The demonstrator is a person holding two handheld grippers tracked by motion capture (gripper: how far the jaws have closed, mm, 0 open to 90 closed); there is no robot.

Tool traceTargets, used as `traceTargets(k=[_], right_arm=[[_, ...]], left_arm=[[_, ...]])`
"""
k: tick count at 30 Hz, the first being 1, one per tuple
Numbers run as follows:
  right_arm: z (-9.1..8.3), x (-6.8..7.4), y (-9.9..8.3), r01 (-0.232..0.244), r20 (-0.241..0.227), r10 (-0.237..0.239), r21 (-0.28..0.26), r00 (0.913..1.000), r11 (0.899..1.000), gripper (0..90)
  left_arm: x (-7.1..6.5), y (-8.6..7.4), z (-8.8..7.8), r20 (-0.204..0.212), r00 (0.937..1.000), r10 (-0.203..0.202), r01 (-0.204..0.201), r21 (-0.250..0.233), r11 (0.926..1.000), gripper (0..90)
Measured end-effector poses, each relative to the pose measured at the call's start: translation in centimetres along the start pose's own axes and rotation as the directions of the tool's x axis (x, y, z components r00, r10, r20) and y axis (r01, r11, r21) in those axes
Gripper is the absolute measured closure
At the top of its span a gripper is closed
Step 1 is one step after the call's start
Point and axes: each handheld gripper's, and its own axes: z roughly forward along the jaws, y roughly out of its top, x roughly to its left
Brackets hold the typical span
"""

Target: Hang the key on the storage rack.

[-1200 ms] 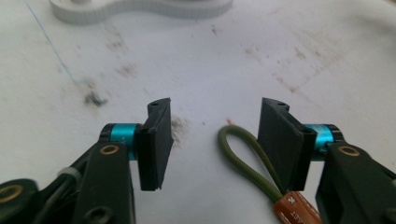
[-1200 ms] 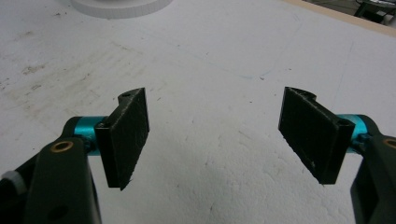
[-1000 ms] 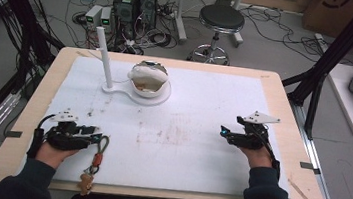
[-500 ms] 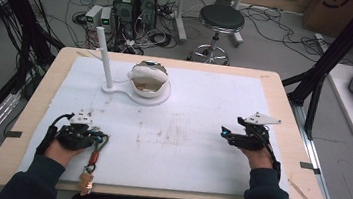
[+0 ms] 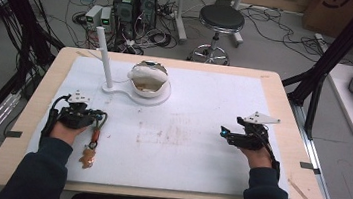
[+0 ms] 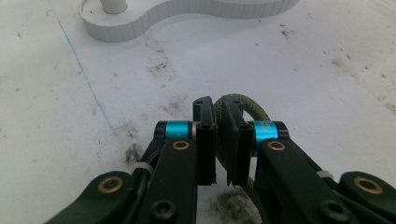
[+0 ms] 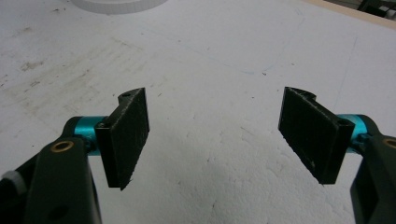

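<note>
Cord (image 6: 243, 108), olive-green and looped, sits pinched between the black jaws of the left gripper (image 6: 217, 140), which have just closed on it; in the left gripper view the loop curves out past the jaw tips and comes back down behind the right-hand jaw. From the high view the same cord trails from the left gripper (image 5: 96, 116) toward the person, over the white mat (image 5: 199, 147), through a reddish section to a small tan piece (image 5: 88, 157) lying near the table's front edge (what that piece is cannot be told at this size). The cord lies at the left front of the mat, well apart from the white stand (image 5: 137, 94) at the back, whose upright post (image 5: 104, 53) rises beside a pale bowl-like object (image 5: 148, 77) resting on its round base. The right gripper (image 7: 215, 135) rests low over bare mat on the right side, its jaws spread wide with nothing between them.
</note>
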Motion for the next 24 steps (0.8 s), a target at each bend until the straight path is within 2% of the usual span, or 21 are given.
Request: traceTargets(k=[4,5,6,7,9,10,13,16,21,22,23,24], right_arm=[[0.0,0.1,0.0,0.001,-0.003,-0.001,-0.002,1.0,1.0,24.9],[0.0,0.1,0.0,0.001,-0.002,-0.001,-0.001,1.0,1.0,24.9],[0.0,0.1,0.0,0.003,-0.003,-0.003,-0.001,1.0,1.0,24.9],[0.0,0.1,0.0,0.005,-0.001,-0.005,0.002,1.0,1.0,24.9],[0.0,0.1,0.0,0.002,-0.002,-0.002,-0.001,1.0,1.0,24.9],[0.0,0.1,0.0,0.006,-0.003,-0.006,-0.002,1.0,1.0,24.9],[0.0,0.0,0.0,0.006,-0.002,-0.006,-0.002,1.0,1.0,25.0],[0.0,0.1,0.0,0.008,-0.003,-0.008,-0.003,1.0,1.0,25.1],[0.1,0.2,0.1,0.009,-0.006,-0.009,0.001,0.9999,1.0,25.1],[0.1,0.2,0.1,0.012,-0.008,-0.012,0.001,0.9999,1.0,25.1],[0.2,0.3,0.1,0.008,-0.009,-0.008,0.002,0.9999,1.0,25.1],[0.2,0.3,0.1,0.009,-0.009,-0.009,0.004,0.9999,1.0,25.1]], left_arm=[[0.3,0.0,0.4,-0.019,0.9998,-0.011,0.011,0.002,0.9999,83.3],[0.3,0.0,0.3,-0.006,0.9997,-0.021,0.021,-0.01,0.9997,80.3],[0.2,0.1,0.2,0.003,0.9988,-0.049,0.049,-0.012,0.9987,71.2],[0.1,0.1,-0.1,0.016,0.9982,-0.057,0.057,-0.008,0.9983,66.8],[-0.3,-0.2,-0.8,0.011,0.998,-0.062,0.062,-0.009,0.998,57.4],[-0.5,-0.4,-1.1,0.018,0.9974,-0.069,0.069,-0.003,0.9976,55.3],[-1.5,-1.6,-1.8,0.006,0.996,-0.09,0.089,0.057,0.9944,48.0],[-2.4,-2.6,-2.3,0.003,0.9955,-0.095,0.094,0.081,0.9923,45.5],[-3.3,-3.1,-2.3,-0.014,0.9977,-0.066,0.067,0.119,0.9906,47.1],[-3.8,-3.2,-2.0,-0.046,0.9983,-0.036,0.041,0.129,0.9908,47.4],[-3.8,-3.2,-2.0,-0.046,0.9983,-0.036,0.041,0.129,0.9908,48.9],[-4.1,-3.0,-2.0,-0.063,0.998,0.01,0.0,0.145,0.9894,51.5]])
